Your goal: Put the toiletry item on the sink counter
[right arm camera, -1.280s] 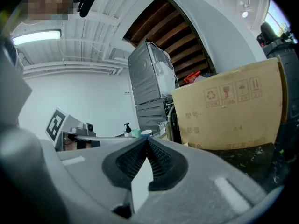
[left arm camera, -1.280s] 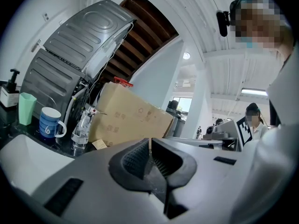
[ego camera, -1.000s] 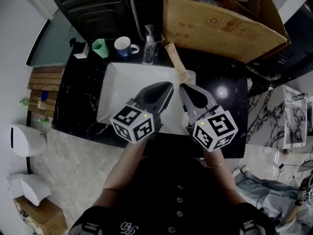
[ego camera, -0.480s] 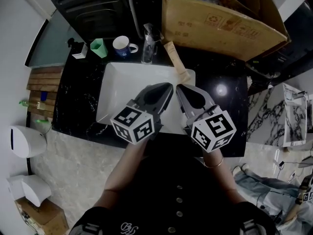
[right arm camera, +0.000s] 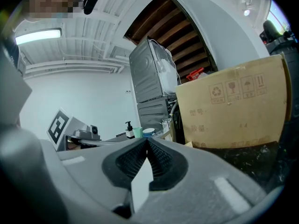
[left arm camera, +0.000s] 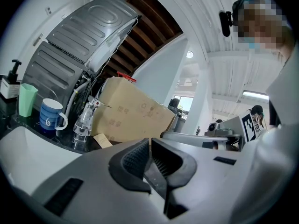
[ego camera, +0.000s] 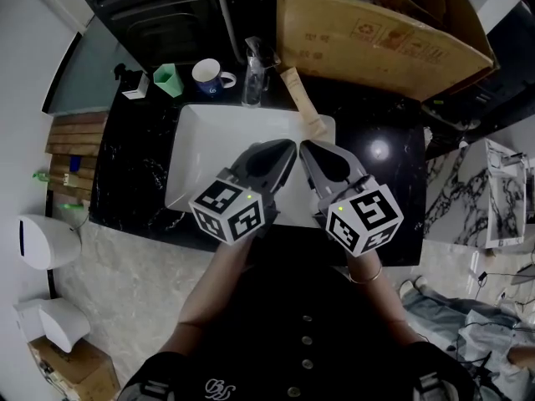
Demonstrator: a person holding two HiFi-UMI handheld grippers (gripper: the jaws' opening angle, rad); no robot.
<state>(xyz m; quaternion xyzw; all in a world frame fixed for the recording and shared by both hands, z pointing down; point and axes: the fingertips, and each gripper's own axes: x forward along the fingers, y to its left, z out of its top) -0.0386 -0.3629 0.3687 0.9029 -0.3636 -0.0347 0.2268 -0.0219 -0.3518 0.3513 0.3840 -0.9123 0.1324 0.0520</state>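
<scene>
Beige flattened plastic tube [ego camera: 303, 100]: lying on glossy black marble tabletop [ego camera: 393, 170], at 1 o'clock of white rectangular ceramic basin [ego camera: 196, 140], near end at its rim. Left gripper [ego camera: 289, 147] and right gripper [ego camera: 304, 147]: grey, ribbed pads, jaws clenched on nothing, side by side over the basin, clear of the tube.

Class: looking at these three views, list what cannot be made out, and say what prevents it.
Head view: the front of the sink, hidden under the left gripper and right gripper.
Head view: the contents of the cardboard box, cut off by the top edge.
Head view: print on the beige tube, too small.
</scene>
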